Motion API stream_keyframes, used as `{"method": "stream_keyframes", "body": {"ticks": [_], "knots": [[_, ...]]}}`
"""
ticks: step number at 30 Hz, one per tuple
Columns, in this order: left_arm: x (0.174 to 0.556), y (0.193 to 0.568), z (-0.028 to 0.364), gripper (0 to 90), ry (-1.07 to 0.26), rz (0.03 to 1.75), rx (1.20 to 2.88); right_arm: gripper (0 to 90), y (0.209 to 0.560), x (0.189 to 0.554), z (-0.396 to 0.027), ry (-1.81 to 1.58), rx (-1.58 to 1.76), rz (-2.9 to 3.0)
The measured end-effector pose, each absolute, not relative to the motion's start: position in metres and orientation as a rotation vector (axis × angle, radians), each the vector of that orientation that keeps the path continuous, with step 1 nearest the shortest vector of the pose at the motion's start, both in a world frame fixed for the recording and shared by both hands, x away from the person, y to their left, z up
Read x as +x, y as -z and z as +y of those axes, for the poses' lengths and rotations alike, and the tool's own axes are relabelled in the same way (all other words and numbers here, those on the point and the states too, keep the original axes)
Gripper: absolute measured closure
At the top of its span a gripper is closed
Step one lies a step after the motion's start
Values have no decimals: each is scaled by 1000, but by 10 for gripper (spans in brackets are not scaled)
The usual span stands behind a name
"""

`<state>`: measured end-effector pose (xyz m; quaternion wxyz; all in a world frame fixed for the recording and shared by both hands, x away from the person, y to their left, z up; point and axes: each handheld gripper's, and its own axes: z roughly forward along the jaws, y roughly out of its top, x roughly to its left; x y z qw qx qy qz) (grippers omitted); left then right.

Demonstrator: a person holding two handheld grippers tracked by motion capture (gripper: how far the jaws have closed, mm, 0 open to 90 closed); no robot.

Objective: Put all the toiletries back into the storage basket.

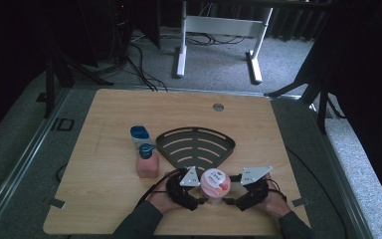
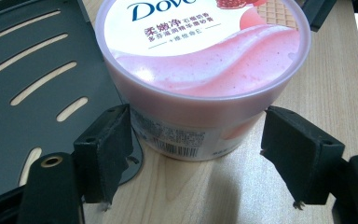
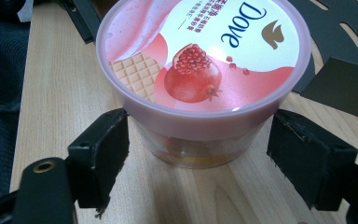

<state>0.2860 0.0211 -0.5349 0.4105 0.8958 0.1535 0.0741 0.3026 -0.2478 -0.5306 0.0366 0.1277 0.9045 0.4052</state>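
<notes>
One wooden surface (image 1: 104,199), square with rounded corners, carries everything. Black fan-shaped slotted tray (image 1: 195,147) lies near its centre, narrow tip pointing to 6 o'clock. At the tray's 9 o'clock, two bottles side by side: a clear one with a blue cap (image 1: 140,133) and a pink one (image 1: 147,162) with a blue top.

Tub (image 1: 215,182), pink with a white-and-pink Dove lid showing a pomegranate, stands upright on the surface just at the tray's 6 o'clock tip; in the left gripper view its base sits close against the tray edge, contact uncertain.

Left hand-held gripper (image 1: 199,196) sits at the tub's 8 o'clock, right hand-held gripper (image 1: 231,198) at its 4 o'clock. Both face the tub. Each pair of jaws is spread wide, flanking the tub's lower wall with a visible gap on both sides; pads (image 2: 105,149) not pressing. Tub rests free on the wood.
</notes>
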Motion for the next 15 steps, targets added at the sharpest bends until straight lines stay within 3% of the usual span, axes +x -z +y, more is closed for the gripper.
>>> {"method": "stream_keyframes", "body": {"ticks": [15], "knots": [[285,532,20,249,-192,392,2260,206,528,300,-246,-1211,370,2762]]}}
